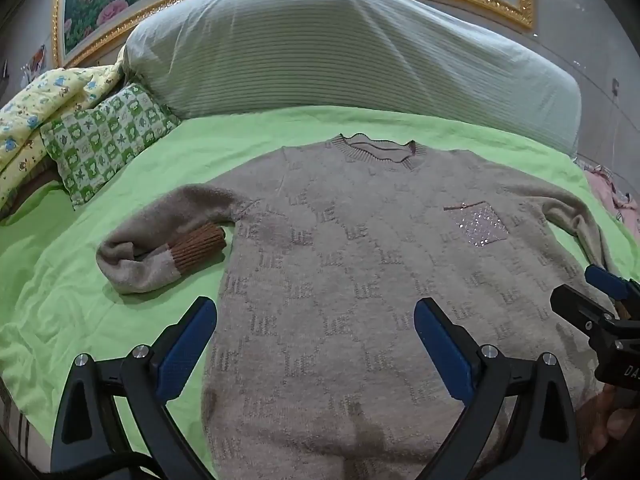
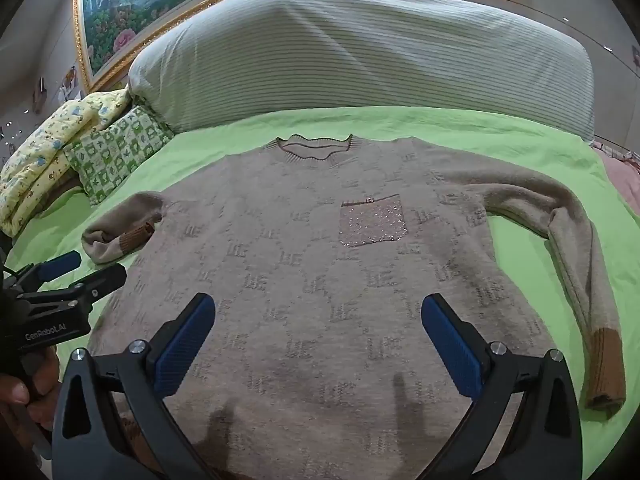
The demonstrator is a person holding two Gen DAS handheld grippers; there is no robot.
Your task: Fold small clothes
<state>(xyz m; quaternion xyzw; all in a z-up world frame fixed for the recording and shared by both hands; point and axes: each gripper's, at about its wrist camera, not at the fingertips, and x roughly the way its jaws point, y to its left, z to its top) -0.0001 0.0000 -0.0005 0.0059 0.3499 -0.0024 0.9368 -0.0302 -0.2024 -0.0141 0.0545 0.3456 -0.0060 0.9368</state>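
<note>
A beige knitted sweater (image 1: 340,264) (image 2: 320,264) lies flat, front up, on the green bedsheet (image 1: 80,280), neck toward the headboard. It has a sparkly chest pocket (image 2: 370,220). Its left sleeve (image 1: 160,248) is bent back on itself, the brown cuff (image 1: 198,246) against the body. Its right sleeve (image 2: 576,272) bends down along the side, brown cuff (image 2: 604,368) nearest me. My left gripper (image 1: 316,320) hangs open above the sweater's lower left part, nothing between its blue pads. My right gripper (image 2: 318,316) hangs open over the lower middle, also holding nothing.
A large striped grey-white pillow (image 1: 340,48) fills the back of the bed. A green checked pillow (image 1: 108,140) and a yellow printed quilt (image 1: 36,120) lie at the back left. Pink fabric (image 1: 616,200) shows at the right edge. A gold-framed picture (image 2: 120,12) hangs behind.
</note>
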